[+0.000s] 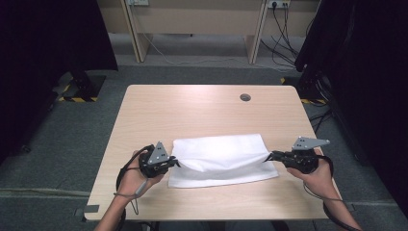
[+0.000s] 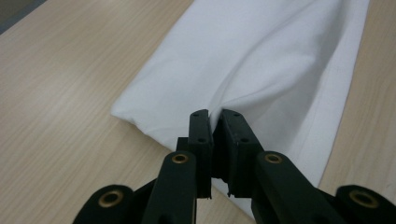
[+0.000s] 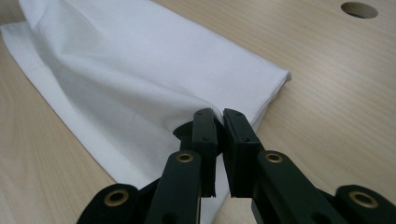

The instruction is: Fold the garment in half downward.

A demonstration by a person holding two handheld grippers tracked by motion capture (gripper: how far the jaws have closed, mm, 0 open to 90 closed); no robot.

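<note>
Forearms came in from the near edge of the table, each hand carrying a gripper. Just beyond them, the left gripper was clamped on the left end of the white cloth, and the right gripper was clamped on the right end; both gripper views showed the black jaws pinched tight on a fold of fabric. Between the two grips the upper layer was lifted and drawn taut, while a lower layer lay flat on the near half of the wood. This looked like the middle of a fold: the pinched edge seemed ready to be carried across and laid down. That next move would call for both hands travelling together, keeping the edge straight. Farther back, bare tabletop stretched to the cable hole, leaving good room.
</note>
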